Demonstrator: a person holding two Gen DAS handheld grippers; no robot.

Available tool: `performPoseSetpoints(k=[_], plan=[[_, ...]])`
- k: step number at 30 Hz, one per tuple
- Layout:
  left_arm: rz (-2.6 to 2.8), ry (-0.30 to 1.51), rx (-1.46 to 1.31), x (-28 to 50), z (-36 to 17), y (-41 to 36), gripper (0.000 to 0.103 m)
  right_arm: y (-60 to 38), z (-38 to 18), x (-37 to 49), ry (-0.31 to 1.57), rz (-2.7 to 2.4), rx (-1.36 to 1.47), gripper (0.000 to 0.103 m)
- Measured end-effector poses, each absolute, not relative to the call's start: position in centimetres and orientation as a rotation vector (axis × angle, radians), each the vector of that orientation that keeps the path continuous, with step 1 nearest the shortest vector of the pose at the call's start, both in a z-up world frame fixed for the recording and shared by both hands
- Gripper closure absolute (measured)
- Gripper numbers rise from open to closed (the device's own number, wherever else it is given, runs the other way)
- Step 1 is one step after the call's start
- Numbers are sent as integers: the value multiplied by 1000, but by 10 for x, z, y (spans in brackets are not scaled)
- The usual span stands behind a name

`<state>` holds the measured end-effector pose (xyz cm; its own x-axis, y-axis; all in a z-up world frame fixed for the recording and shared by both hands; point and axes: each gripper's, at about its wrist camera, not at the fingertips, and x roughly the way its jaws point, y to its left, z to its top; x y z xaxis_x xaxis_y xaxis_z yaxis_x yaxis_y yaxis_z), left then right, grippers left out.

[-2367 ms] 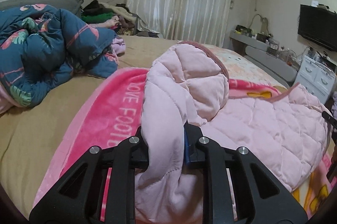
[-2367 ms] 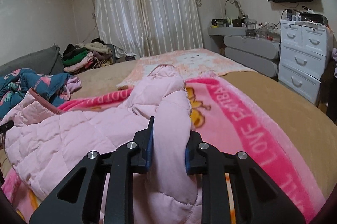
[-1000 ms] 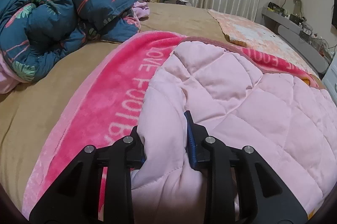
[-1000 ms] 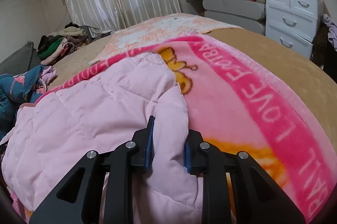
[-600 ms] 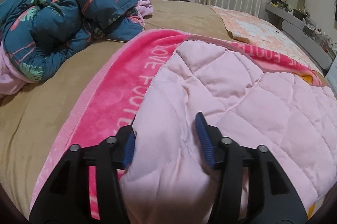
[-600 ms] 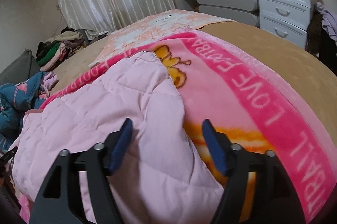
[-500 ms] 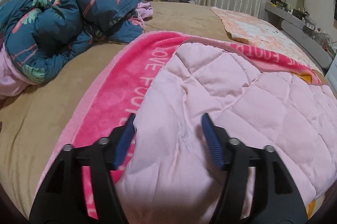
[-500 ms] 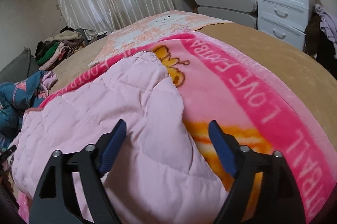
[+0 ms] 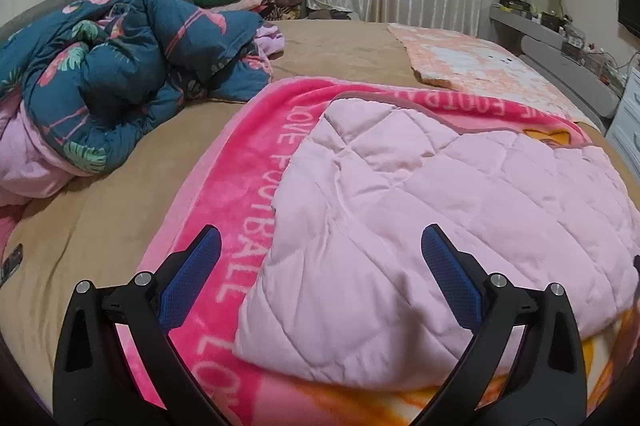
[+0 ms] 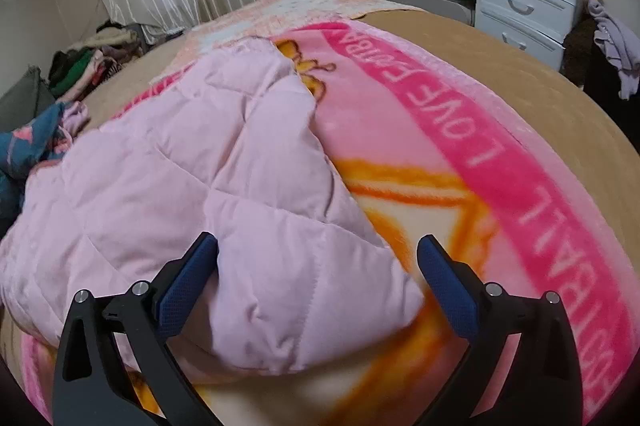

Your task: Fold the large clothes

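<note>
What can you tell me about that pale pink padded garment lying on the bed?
The pale pink garment looks like a soft, puffy quilted coat, stitched in large diamond panels, with a darker dusty-pink trim along its far edge. It lies folded over into a rumpled, roughly flat slab on a bright pink blanket with white lettering. Nothing grips it: the left tongs and right tongs are opening, each straddling a near corner.

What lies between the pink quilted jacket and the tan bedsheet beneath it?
A pink fleece blanket with white lettering lies spread under the pink quilted jacket and over the tan bedsheet; both wrist views show it.
</note>
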<state>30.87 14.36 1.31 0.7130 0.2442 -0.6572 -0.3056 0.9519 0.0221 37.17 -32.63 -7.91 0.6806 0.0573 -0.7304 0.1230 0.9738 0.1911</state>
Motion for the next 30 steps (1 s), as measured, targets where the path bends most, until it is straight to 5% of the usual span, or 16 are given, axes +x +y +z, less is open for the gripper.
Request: performPoseSetpoints(k=[19, 30], plan=[[179, 627, -76, 214, 60, 98, 9, -317, 13, 244, 569, 149, 278, 4], [128, 870, -442, 234, -40, 121, 9, -324, -52, 259, 749, 52, 505, 4]])
